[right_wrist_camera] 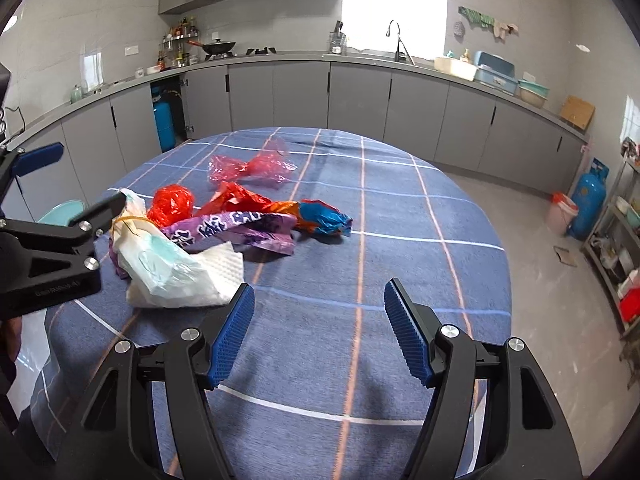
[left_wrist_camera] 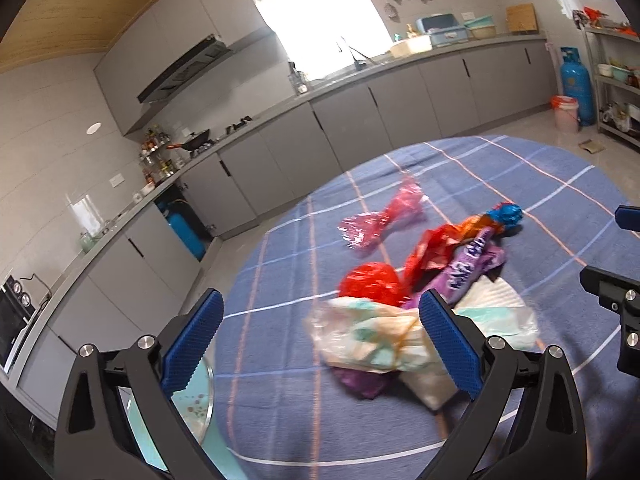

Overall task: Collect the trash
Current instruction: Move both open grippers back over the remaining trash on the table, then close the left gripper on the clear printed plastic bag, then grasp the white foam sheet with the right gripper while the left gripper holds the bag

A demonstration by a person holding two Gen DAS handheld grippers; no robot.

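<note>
A heap of trash lies on the blue checked tablecloth [right_wrist_camera: 400,216]: a white and teal plastic bag bundle [left_wrist_camera: 372,336] [right_wrist_camera: 160,268], a red crumpled ball [left_wrist_camera: 372,284] [right_wrist_camera: 172,202], a purple wrapper [left_wrist_camera: 468,268] [right_wrist_camera: 236,228], a blue-orange wrapper [left_wrist_camera: 504,216] [right_wrist_camera: 320,216], pink clear plastic [left_wrist_camera: 384,220] [right_wrist_camera: 252,168] and a white paper towel [right_wrist_camera: 224,260]. My left gripper [left_wrist_camera: 320,298] [right_wrist_camera: 92,174] stands wide open around the near end of the bag bundle, which lies close to its right pad. My right gripper [right_wrist_camera: 319,290] is open over bare cloth, right of the heap.
A teal plate [left_wrist_camera: 196,396] [right_wrist_camera: 64,210] sits at the table's left edge. Grey kitchen cabinets [right_wrist_camera: 360,92] run behind the round table. A blue gas cylinder [right_wrist_camera: 588,200], a pink bucket [right_wrist_camera: 562,212] and a metal shelf [right_wrist_camera: 624,240] stand on the floor at the right.
</note>
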